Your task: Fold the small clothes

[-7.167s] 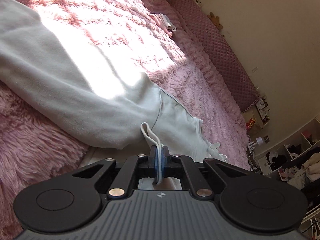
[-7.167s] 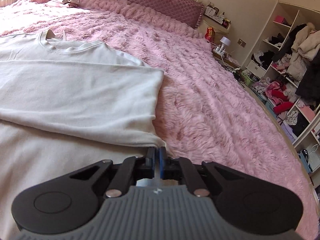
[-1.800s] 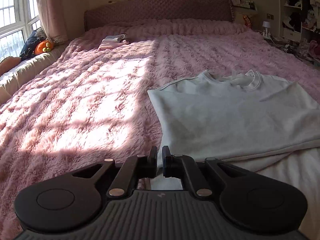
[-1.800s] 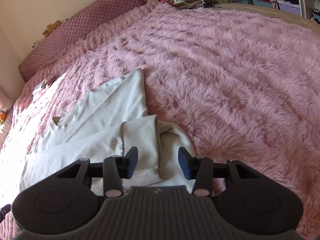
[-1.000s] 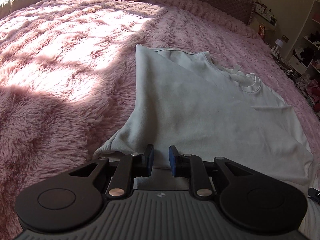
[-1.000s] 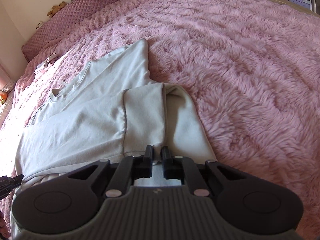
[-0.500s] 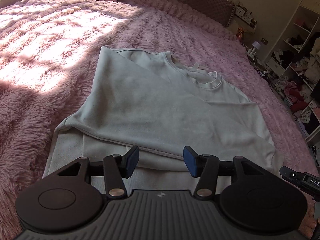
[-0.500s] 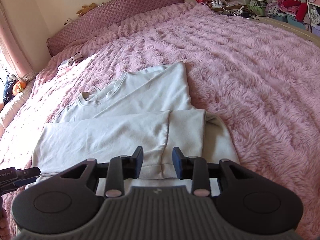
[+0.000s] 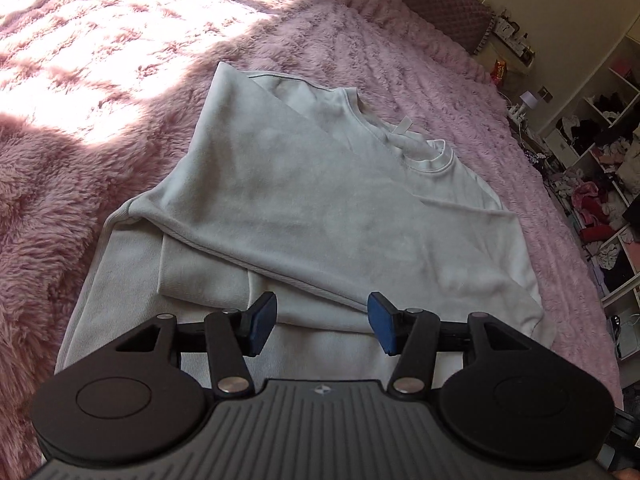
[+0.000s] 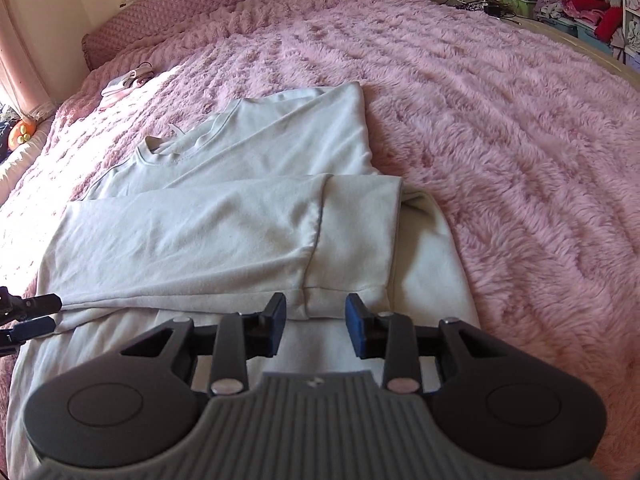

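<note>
Pale grey-white cotton sweatshirt [image 9: 304,200] lying flat on a fluffy pink fur bedspread [image 9: 100,60], toward the near edge of the bed, neck opening turned to the far, headboard end. Both sleeves folded inward across the body; ribbed cuff [image 10: 352,240] resting near the hem on the right side.

Left tongs [image 9: 322,322] hovering just above the hem, jaws spread wide after just opening, nothing between the blue pads [image 9: 262,320]. Right tongs [image 10: 316,320] likewise above the hem near the folded cuff, jaws parted to a narrower gap, also just opened, gripping nothing; fabric visible beyond the gap but not pressed by either pad.

Small folded pale garment [image 10: 124,80] lying well apart near the far left corner of the bed. Quilted mauve headboard [image 10: 224,4] along the far edge. Open white shelving stuffed with clothes [image 9: 600,184] beyond the right edge of the bed.
</note>
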`<state>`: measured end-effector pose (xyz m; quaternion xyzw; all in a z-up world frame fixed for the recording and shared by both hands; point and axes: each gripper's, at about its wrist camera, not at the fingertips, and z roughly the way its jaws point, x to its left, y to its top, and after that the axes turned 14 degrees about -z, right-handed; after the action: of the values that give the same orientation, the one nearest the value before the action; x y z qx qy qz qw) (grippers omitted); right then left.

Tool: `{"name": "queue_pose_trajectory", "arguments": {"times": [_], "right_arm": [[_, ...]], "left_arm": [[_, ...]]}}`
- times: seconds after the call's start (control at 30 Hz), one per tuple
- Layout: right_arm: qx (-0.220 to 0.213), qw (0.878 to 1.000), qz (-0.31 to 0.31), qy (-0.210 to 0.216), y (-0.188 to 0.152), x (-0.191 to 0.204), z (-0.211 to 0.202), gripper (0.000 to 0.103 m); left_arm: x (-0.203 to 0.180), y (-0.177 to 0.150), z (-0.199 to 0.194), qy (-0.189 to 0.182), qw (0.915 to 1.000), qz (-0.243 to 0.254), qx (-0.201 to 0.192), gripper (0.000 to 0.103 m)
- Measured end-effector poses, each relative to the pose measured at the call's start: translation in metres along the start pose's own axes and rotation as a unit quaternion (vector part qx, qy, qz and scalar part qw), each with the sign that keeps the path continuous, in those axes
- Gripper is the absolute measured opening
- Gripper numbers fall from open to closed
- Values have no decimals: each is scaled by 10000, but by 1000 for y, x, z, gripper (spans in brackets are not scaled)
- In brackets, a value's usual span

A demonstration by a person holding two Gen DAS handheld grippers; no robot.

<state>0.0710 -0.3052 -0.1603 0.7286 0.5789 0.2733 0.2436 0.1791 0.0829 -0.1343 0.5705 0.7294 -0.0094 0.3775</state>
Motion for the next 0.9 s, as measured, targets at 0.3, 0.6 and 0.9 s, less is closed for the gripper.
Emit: {"name": "queue_pose_trajectory", "arguments": {"times": [0.3,0.6,0.9], "right_arm": [[-187,9984,-448,296,-39,-8,-77,41],[415,9958,-753,327,-99,-45,-130,41],[1077,9894,-789,565,-143,-60,-145,41]], "left_arm": [[30,-52,-66,-87,9994,-216,269,70],[92,-99,-121,506,9945,-880,251,70],[116,-120,-151,544,9936,-962,220,70]]}}
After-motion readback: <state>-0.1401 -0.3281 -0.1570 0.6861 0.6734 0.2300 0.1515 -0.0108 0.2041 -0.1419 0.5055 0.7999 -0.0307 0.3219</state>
